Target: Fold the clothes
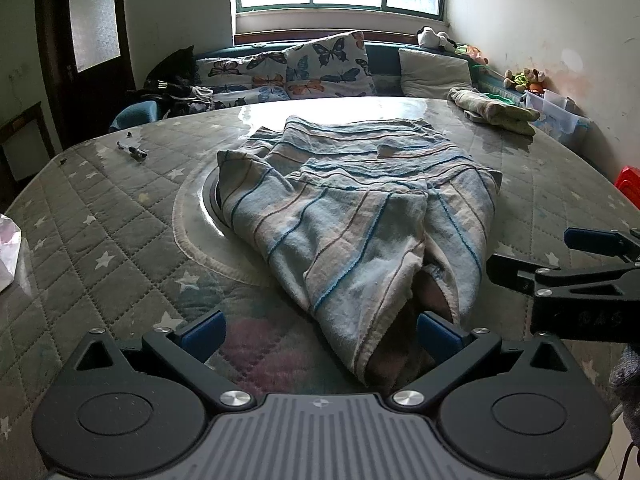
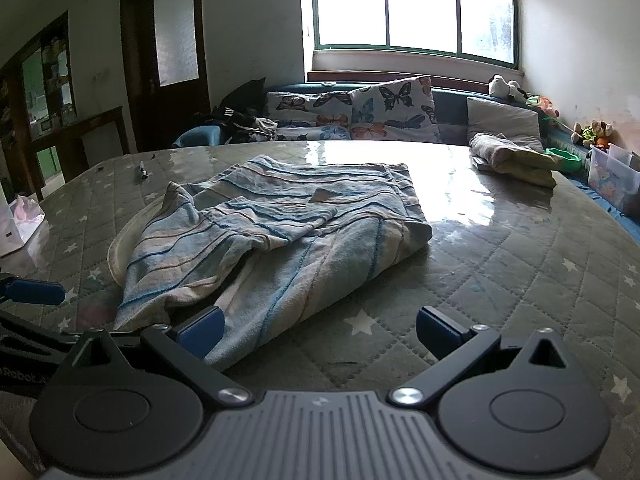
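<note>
The striped garment (image 1: 360, 208) lies rumpled and half folded at the middle of the quilted table (image 1: 100, 240), its near hem draped toward both tools. The left gripper (image 1: 320, 338) hovers wide apart over that hem, holding nothing; the right gripper (image 2: 320, 330) is equally wide, empty, at the garment's right edge. The risk, I judge, is pinching only 1 of the loose layers, so the fold drags and bunches, or slides on the glossy cover. Beyond the garment sit a butterfly cushion (image 2: 394, 110), a window (image 2: 412, 4) and a second folded cloth (image 2: 512, 158).
</note>
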A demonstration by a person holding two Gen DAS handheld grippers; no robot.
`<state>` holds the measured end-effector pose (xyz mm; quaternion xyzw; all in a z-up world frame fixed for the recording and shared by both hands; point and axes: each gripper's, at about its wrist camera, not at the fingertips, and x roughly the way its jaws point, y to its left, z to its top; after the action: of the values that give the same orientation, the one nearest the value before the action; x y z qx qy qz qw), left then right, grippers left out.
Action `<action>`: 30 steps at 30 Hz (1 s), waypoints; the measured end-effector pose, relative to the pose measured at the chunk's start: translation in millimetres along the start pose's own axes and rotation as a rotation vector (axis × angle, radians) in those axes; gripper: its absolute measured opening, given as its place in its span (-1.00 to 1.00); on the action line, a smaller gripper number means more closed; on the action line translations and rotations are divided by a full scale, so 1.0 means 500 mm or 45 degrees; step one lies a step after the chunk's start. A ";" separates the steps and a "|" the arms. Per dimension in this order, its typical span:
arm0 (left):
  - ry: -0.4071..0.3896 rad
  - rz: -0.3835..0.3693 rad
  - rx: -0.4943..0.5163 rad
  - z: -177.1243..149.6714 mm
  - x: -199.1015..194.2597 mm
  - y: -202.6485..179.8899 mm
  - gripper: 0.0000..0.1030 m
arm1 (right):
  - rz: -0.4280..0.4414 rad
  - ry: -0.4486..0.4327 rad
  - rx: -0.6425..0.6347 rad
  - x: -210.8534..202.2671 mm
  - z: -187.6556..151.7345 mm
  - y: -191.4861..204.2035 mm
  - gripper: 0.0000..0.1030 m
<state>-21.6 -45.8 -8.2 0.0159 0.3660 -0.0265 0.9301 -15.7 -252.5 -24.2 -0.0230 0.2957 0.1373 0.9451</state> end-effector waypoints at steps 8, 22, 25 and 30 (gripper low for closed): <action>-0.012 -0.002 0.019 0.016 0.010 0.000 1.00 | 0.004 0.010 0.007 0.015 0.009 -0.002 1.00; -0.107 -0.081 0.153 0.102 0.050 -0.045 0.96 | -0.052 0.021 0.124 0.034 0.024 -0.062 0.90; -0.115 -0.099 0.227 0.120 0.074 -0.069 0.85 | -0.068 0.028 0.175 0.037 0.023 -0.086 0.82; -0.123 -0.139 0.382 0.141 0.118 -0.113 0.69 | -0.122 0.032 0.221 0.037 0.021 -0.121 0.75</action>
<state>66.1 -107.8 2.6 0.1336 0.3131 -0.1320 0.9310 21.2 -304.6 -28.5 0.0431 0.3168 0.0654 0.9452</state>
